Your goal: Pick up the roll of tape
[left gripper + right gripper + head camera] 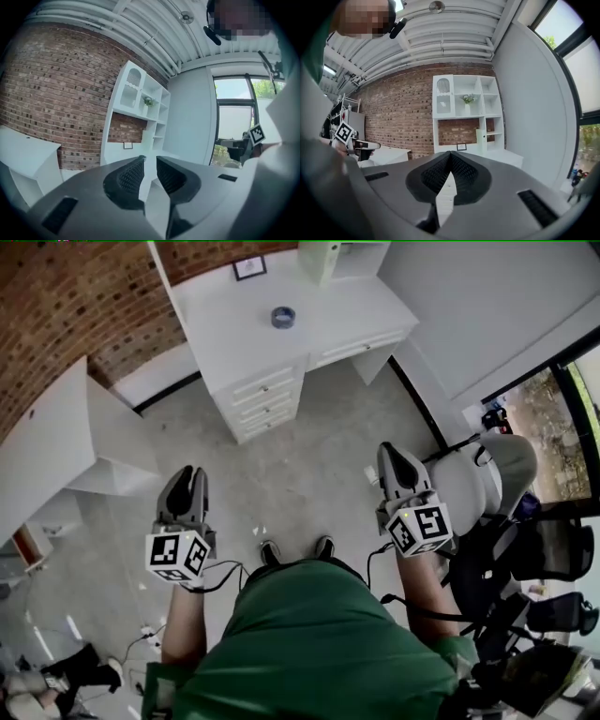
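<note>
The roll of tape, blue-grey, lies flat on the white desk far ahead, across the floor. Both grippers are held at waist height, well short of it. My left gripper points toward the desk; in the left gripper view its jaws stand a narrow gap apart with nothing between them. My right gripper points the same way. Its fingertips touch and hold nothing. The tape does not show in either gripper view.
The desk has a drawer stack and a small picture frame at the back, under a white shelf unit. A slanted white table stands left, an office chair right. Cables lie on the floor.
</note>
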`<state>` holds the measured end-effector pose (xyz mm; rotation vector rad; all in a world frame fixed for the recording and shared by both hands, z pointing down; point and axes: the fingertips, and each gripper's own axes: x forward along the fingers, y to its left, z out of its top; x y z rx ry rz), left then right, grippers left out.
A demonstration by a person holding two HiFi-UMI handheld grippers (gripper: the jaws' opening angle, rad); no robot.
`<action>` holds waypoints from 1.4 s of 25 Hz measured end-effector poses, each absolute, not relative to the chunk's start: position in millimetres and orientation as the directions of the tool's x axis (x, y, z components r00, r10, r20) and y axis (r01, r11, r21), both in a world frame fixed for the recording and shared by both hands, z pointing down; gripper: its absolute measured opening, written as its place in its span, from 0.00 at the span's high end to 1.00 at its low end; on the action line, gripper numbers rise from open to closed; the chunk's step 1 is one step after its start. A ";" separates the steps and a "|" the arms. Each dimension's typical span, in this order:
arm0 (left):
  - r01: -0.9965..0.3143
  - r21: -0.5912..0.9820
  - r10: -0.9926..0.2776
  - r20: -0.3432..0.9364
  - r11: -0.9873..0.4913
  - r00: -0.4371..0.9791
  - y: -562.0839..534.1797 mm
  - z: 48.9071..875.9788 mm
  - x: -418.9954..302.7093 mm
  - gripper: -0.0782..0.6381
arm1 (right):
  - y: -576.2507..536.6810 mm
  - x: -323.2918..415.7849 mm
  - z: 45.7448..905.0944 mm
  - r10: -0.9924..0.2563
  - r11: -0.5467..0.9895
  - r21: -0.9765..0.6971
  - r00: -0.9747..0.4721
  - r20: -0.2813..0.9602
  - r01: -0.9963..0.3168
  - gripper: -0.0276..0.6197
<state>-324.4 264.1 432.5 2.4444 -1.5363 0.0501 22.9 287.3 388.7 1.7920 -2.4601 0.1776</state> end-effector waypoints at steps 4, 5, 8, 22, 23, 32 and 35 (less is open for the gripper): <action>-0.881 0.197 -0.872 0.162 -0.430 0.462 278.3 424.3 -276.9 0.76 | 303.9 51.9 412.4 -0.917 0.326 -0.169 -0.354 0.183 -0.930 0.92; -0.881 0.188 -0.872 0.160 -0.433 0.463 282.0 420.3 -266.1 0.76 | 307.3 59.1 414.1 -0.914 0.329 -0.173 -0.359 0.188 -0.928 0.92; -0.886 0.152 -0.878 0.143 -0.437 0.457 291.7 404.9 -236.0 0.76 | 316.1 80.3 401.7 -0.919 0.345 -0.105 -0.359 0.163 -0.933 0.92; -0.948 0.063 -0.946 0.076 -0.310 0.315 332.8 362.4 -156.8 0.64 | 322.1 183.7 372.2 -0.930 0.363 -0.079 -0.367 0.032 -0.928 0.62; -0.951 0.063 -0.947 0.091 -0.304 0.309 335.8 366.8 -154.4 0.64 | 322.7 185.9 374.2 -0.927 0.371 -0.083 -0.374 0.032 -0.925 0.63; -0.952 0.061 -0.936 0.174 -0.301 0.307 327.0 391.3 -134.5 0.63 | 312.9 182.2 386.0 -0.895 0.440 -0.090 -0.444 0.032 -0.894 0.63; -0.946 0.064 -0.928 0.185 -0.318 0.324 312.4 399.2 -127.4 0.61 | 306.5 186.9 384.9 -0.901 0.428 -0.088 -0.432 0.028 -0.899 0.63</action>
